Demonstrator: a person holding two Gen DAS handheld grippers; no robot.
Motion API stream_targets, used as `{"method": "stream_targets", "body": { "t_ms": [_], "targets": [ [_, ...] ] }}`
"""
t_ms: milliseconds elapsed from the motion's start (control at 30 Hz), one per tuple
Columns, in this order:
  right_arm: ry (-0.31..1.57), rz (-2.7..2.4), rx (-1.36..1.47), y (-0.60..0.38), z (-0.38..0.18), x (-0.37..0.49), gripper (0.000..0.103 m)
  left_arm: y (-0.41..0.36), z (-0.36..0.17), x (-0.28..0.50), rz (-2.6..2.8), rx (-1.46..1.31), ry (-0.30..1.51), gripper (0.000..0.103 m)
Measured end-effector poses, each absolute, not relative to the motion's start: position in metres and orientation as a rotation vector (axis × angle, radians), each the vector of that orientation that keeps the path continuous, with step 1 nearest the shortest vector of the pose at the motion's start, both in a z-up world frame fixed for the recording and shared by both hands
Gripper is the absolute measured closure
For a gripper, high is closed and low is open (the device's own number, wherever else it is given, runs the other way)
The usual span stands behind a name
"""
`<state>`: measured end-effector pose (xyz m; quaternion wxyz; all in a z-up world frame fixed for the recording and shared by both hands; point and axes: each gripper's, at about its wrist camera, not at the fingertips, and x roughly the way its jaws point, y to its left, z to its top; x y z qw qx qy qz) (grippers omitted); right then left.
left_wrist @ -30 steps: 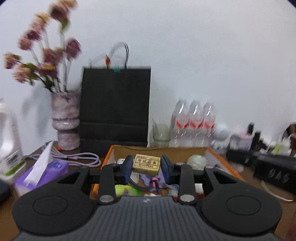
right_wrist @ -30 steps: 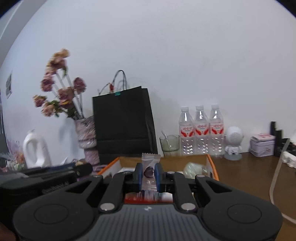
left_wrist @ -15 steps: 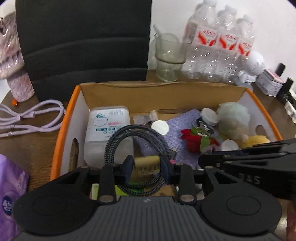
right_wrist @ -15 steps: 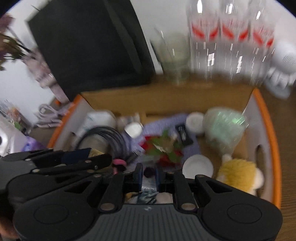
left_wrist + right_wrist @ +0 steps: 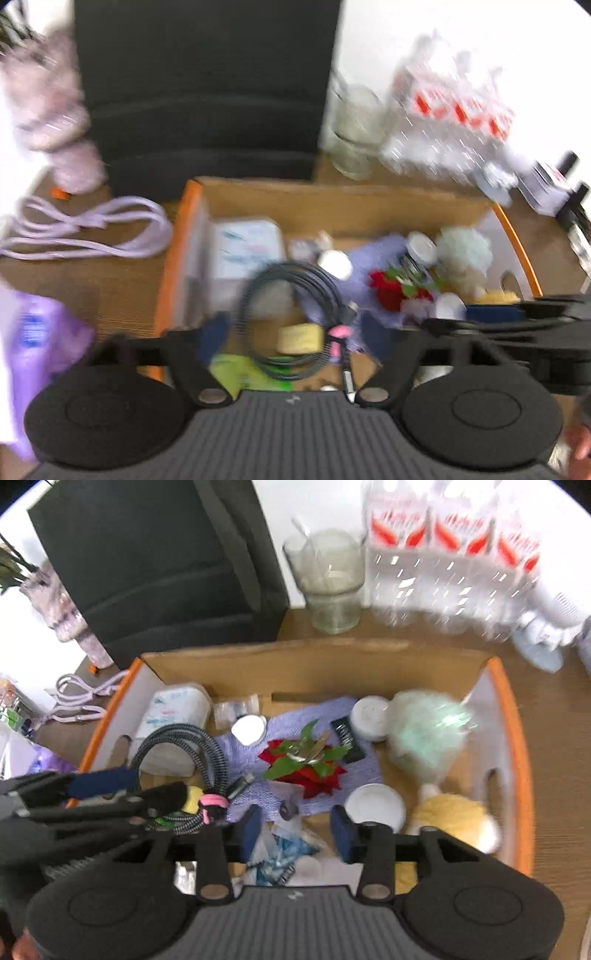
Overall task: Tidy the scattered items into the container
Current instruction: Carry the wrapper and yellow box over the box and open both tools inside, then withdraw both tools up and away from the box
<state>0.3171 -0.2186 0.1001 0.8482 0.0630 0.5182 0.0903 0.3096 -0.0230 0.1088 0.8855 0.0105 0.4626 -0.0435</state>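
Note:
An orange-rimmed cardboard box [image 5: 173,266] [image 5: 517,757] holds a coiled black cable [image 5: 288,317], a wipes pack [image 5: 173,716], a purple cloth, a red flower [image 5: 303,764], white lids and a green puff [image 5: 424,731]. My left gripper [image 5: 295,338] hangs over the box's near part, its jaws opening. A yellow eraser block [image 5: 297,338] lies between the pads, touching neither. My right gripper [image 5: 295,829] points down into the box with jaws opening. A clear-wrapped dark sweet [image 5: 286,808] sits loose between its fingers. Each gripper shows at the edge of the other's view.
A black paper bag [image 5: 159,572] stands behind the box, with a glass [image 5: 328,579] and three water bottles [image 5: 450,554] to its right. A purple cable [image 5: 85,232], a purple tissue pack [image 5: 33,343] and a vase [image 5: 62,129] lie left of the box on the wooden table.
Both grippers tipped down from facing the wall to looking into the box. The left let go of the eraser block and the right let go of the sweet; both jaws spread.

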Motion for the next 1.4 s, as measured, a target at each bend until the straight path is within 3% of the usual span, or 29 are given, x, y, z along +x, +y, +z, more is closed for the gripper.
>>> {"method": "stream_targets", "body": {
  "t_ms": [300, 433, 867, 1133, 1400],
  "targets": [
    [0.89, 0.09, 0.06, -0.245, 0.179, 0.251, 0.018, -0.026, 0.176, 0.24, -0.047, 0.089, 0.745, 0.0],
    [0.772, 0.1, 0.082, -0.246, 0.189, 0.224, 0.017, -0.031, 0.18, 0.201, -0.046, 0.106, 0.545, 0.0],
    [0.572, 0.104, 0.058, -0.231, 0.178, 0.151, 0.016, -0.024, 0.166, 0.134, -0.071, 0.02, 0.42, 0.0],
    [0.522, 0.119, 0.109, -0.233, 0.133, 0.065, 0.013, -0.022, 0.121, 0.043, -0.101, 0.0, 0.388, 0.0],
    [0.568, 0.09, 0.112, -0.227, 0.071, 0.0, 0.012, -0.023, 0.053, -0.012, -0.093, 0.038, 0.491, 0.0]
  ]
}}
